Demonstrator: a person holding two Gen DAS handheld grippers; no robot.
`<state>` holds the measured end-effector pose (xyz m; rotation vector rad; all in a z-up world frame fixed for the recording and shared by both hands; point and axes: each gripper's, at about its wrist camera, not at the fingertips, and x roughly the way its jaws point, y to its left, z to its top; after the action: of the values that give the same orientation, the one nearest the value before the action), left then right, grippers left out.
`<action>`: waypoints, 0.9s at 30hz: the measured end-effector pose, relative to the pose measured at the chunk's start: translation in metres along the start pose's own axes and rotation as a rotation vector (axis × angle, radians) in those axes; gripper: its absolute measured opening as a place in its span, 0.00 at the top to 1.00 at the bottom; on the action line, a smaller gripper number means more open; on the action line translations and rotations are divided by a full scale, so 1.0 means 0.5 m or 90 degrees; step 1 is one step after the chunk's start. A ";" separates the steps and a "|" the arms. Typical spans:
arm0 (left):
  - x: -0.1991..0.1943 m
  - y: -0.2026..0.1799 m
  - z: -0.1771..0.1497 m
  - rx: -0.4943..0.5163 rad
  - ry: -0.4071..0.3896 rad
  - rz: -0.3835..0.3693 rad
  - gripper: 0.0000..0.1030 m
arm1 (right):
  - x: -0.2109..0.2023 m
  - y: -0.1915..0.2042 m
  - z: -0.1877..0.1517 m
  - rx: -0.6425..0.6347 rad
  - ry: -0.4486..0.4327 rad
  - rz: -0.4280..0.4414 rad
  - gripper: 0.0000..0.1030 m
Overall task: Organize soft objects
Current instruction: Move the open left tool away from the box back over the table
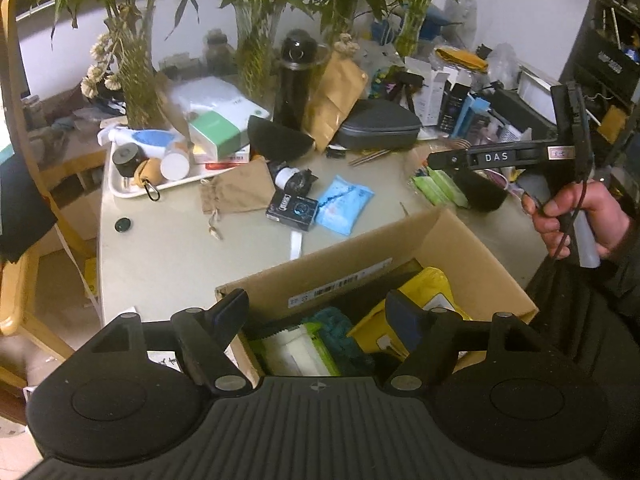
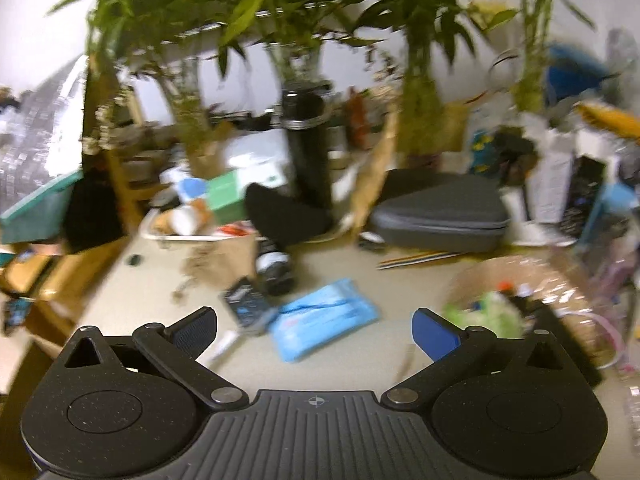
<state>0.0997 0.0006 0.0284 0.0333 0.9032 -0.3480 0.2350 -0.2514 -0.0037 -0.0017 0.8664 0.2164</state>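
My left gripper [image 1: 318,310] hangs open over a cardboard box [image 1: 460,240] at the table's near edge, with nothing between its pads. In the box lie a yellow pouch [image 1: 420,296], a green-edged wipes pack [image 1: 304,344] and a teal cloth [image 1: 340,328]. A blue tissue pack [image 1: 344,204] lies on the table beyond the box, beside a brown drawstring pouch [image 1: 236,192]. My right gripper [image 2: 314,320], held by a hand [image 1: 576,216], is open and empty above the table, with the blue tissue pack [image 2: 324,320] just ahead of it. This view is blurred.
A white tray [image 1: 120,190] of small items, a black bottle [image 1: 294,84], a grey zip case [image 1: 380,130] and vases with plants [image 1: 252,48] crowd the back. Green packs [image 1: 438,186] lie at the right. A wooden chair [image 1: 24,184] stands on the left.
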 end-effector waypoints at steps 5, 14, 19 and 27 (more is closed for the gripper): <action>-0.002 -0.002 0.003 0.013 -0.019 0.027 0.27 | 0.003 -0.005 0.000 -0.005 -0.003 -0.021 0.00; 0.000 0.002 0.008 0.030 -0.056 0.090 0.27 | 0.011 0.017 -0.007 -0.061 -0.002 -0.062 0.00; 0.012 0.017 0.010 0.013 -0.075 0.130 0.27 | 0.017 0.022 -0.006 -0.069 0.007 -0.047 0.00; 0.019 0.054 0.010 -0.032 -0.113 0.157 0.27 | 0.021 0.037 -0.008 -0.082 0.024 0.017 0.00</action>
<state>0.1171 0.0225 0.0211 0.0655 0.7224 -0.0965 0.2352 -0.2317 -0.0125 -0.1149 0.8897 0.2976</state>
